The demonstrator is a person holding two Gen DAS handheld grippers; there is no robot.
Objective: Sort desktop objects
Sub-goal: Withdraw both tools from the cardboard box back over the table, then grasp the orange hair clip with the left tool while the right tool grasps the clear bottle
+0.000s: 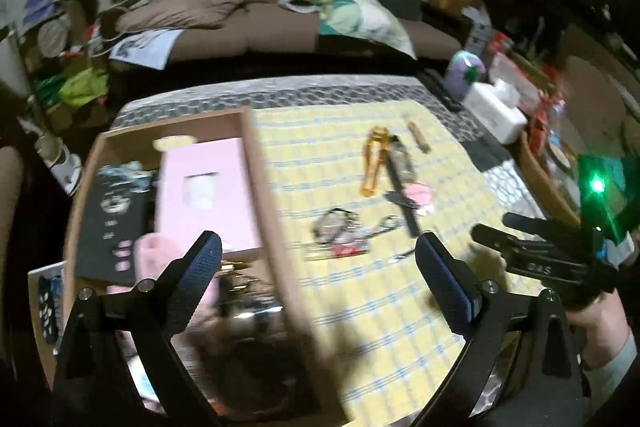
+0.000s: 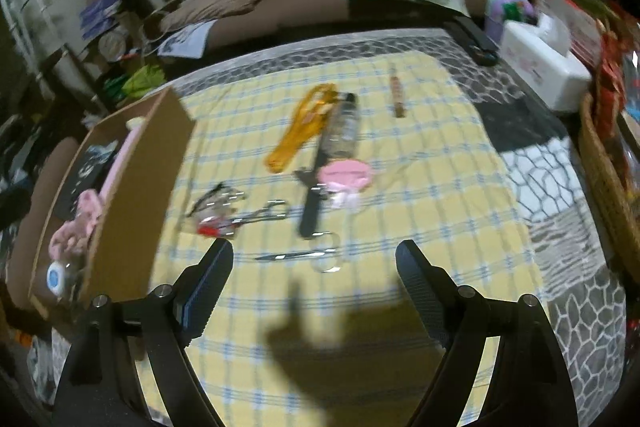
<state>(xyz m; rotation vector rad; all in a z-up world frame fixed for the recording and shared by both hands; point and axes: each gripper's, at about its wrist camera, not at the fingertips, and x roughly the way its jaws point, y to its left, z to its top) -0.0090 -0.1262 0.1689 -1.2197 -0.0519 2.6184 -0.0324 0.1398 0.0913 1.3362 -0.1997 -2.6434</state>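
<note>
A cardboard box [image 1: 272, 203] on the left holds a pink box [image 1: 204, 183], a black book [image 1: 110, 223] and a pink fluffy item [image 1: 156, 255]. On the yellow checked cloth [image 2: 400, 187] lie an orange tool [image 2: 304, 123], a clear bottle [image 2: 344, 125], a black strip [image 2: 312, 203], a pink pouch [image 2: 346, 175], small scissors [image 2: 304, 255], a key bunch [image 2: 220, 211] and a brown stick [image 2: 398, 95]. My left gripper [image 1: 318, 255] is open over the box's right wall. My right gripper [image 2: 314, 261] is open just before the scissors; it also shows in the left wrist view [image 1: 504, 227].
A white tissue box [image 2: 544, 63] and a purple pot [image 2: 508, 11] stand at the table's far right. A wicker basket [image 2: 608, 179] borders the right edge. A brown sofa [image 1: 280, 7] with cushions lies beyond the table. A black remote [image 2: 476, 39] lies at the back.
</note>
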